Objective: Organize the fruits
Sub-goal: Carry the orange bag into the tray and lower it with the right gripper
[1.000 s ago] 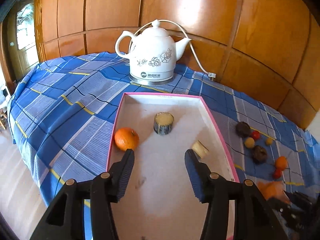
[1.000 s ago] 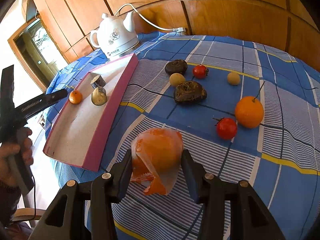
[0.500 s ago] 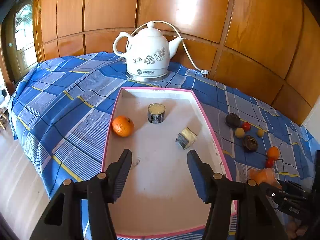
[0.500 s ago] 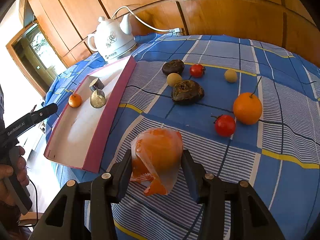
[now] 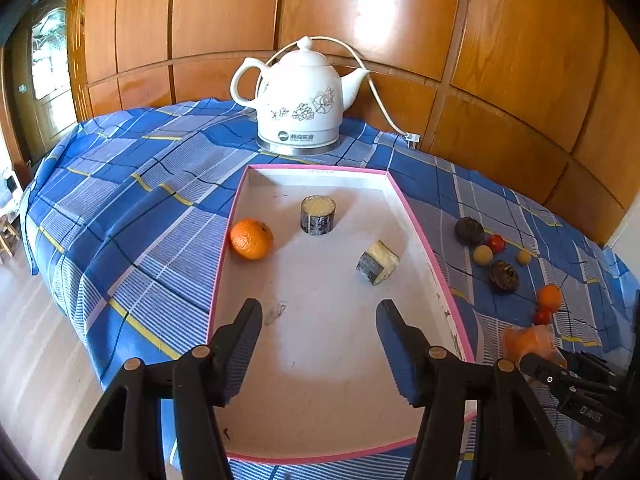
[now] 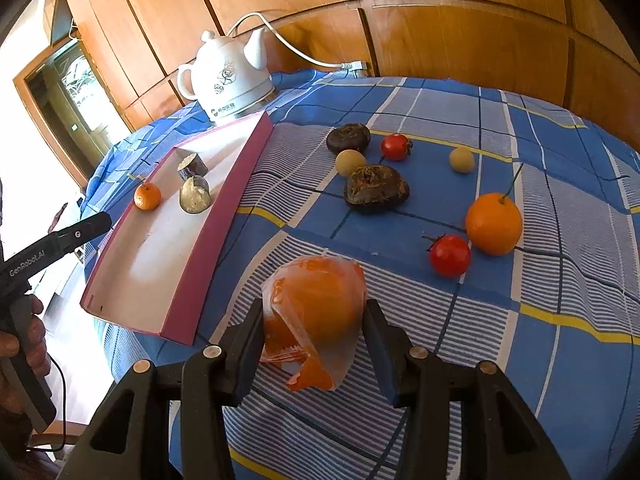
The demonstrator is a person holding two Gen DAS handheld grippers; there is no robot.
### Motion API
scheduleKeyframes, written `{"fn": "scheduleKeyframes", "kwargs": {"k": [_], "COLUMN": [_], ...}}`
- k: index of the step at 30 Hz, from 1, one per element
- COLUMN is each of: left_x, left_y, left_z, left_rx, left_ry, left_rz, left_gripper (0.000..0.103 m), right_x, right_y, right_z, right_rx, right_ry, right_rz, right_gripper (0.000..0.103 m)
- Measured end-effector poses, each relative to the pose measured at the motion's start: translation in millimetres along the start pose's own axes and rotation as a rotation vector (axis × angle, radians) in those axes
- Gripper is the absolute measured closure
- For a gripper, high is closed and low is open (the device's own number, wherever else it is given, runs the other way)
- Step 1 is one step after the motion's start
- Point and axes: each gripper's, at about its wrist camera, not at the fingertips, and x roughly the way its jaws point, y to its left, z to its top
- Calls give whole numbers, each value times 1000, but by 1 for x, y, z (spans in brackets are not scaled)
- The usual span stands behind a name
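Left claw (image 5: 319, 312): jaws apart with nothing between them, poised over the near half of the tray (image 5: 416, 220); the jaws have just been opening. The tray is shallow, white inside with a pink rim, and rests on the tabletop (image 5: 132, 216), which is covered with a blue checked cloth.

Tray contents: one small orange (image 5: 251, 239) against the left wall; one dark-skinned cut stalk piece (image 5: 317, 215) standing on end near the middle; a second cut piece (image 5: 377, 262) lying tilted to its right, near the right wall. The three items are apart from one another.

Right claw (image 6: 314, 330): closed on a bagged orange fruit (image 6: 316, 304), both pads pressing the thin plastic wrap. It sits on the cloth just beside the tray's near right corner, outside the tray.

Loose fruit on the cloth beyond the right claw: a large orange (image 6: 494, 224) with stem, a red tomato (image 6: 450, 256) just beside it, a second tomato (image 6: 396, 147), two small tan round fruits (image 6: 350, 163) and (image 6: 461, 160), and two dark wrinkled fruits (image 6: 348, 139) and (image 6: 377, 189).

A white kettle (image 5: 300, 100) stands on its base behind the tray's far end, cord running to the wood-panelled wall (image 5: 500, 40).

A person's hand (image 6: 24, 344) grips the left claw's handle at the left edge of the right wrist view.
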Motion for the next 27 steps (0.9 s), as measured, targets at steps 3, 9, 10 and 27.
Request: {"fn": "scheduleKeyframes", "kwargs": {"k": [3,9,10,27], "left_x": [1,-2,-2,-2], "left_y": [8,32,35,60], "left_z": [-2,-6,-6,-8], "left_rx": [-22,-45,-55,-110], "left_ry": [8,2,2,-8], "left_rz": [14,79,86,131], "left_gripper": [43,43,43,43], "right_x": [0,0,0,0], "right_y": [1,4,7,89], "right_z": [0,2,3,51], "right_rx": [-8,-23,-31,-201], "right_ry": [0,-1,1,-18], "right_rz": [-8,-22,-32,167], "right_gripper": [55,55,55,55]}}
